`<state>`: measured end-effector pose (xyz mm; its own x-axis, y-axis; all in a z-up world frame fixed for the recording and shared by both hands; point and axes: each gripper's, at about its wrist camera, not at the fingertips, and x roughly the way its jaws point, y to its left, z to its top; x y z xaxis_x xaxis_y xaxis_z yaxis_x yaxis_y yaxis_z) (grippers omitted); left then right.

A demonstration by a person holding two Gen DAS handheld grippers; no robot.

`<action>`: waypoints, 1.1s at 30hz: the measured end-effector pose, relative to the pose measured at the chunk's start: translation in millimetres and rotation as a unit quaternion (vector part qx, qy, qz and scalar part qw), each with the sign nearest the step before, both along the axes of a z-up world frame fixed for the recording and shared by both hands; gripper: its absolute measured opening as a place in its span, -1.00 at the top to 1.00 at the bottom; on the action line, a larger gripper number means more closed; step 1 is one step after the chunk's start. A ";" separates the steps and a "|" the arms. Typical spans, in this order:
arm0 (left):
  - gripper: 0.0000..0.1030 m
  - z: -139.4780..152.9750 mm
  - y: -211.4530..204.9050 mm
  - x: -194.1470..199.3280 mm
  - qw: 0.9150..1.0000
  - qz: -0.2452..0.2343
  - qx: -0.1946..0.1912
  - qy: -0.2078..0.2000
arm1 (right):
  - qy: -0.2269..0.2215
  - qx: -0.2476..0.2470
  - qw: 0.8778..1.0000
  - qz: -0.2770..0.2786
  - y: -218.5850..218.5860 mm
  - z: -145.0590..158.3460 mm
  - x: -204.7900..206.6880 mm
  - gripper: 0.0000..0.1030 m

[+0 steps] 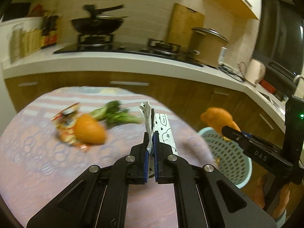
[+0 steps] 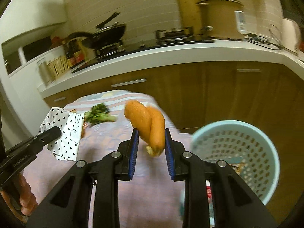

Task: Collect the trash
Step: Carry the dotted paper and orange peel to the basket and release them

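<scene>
My left gripper (image 1: 151, 133) is shut on a white wrapper with black hearts (image 1: 163, 129) and holds it above the pink tablecloth (image 1: 38, 152); the wrapper also shows in the right wrist view (image 2: 66, 133). My right gripper (image 2: 151, 133) is shut on an orange peel (image 2: 150, 125), held near the table's right edge, left of the pale blue perforated basket (image 2: 237, 152). In the left wrist view the peel (image 1: 218, 117) hangs above the basket (image 1: 228, 152). On the cloth lie another orange peel (image 1: 89, 129), a red snack wrapper (image 1: 66, 121) and green vegetable stalks (image 1: 115, 114).
A kitchen counter (image 1: 114, 60) with a stove, black wok (image 1: 96, 24), pot (image 1: 207, 41) and cutting board runs behind the table. Wooden cabinets (image 2: 209, 95) stand below it. The basket holds some scraps on the floor at the table's right.
</scene>
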<state>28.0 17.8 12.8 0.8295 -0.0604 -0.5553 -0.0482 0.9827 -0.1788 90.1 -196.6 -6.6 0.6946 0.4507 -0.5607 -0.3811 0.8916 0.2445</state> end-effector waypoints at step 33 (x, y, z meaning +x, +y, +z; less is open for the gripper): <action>0.07 -63.7 -146.6 85.4 0.987 -0.148 -0.001 0.064 | 0.074 0.014 0.992 -0.104 -125.7 -47.5 25.0 0.87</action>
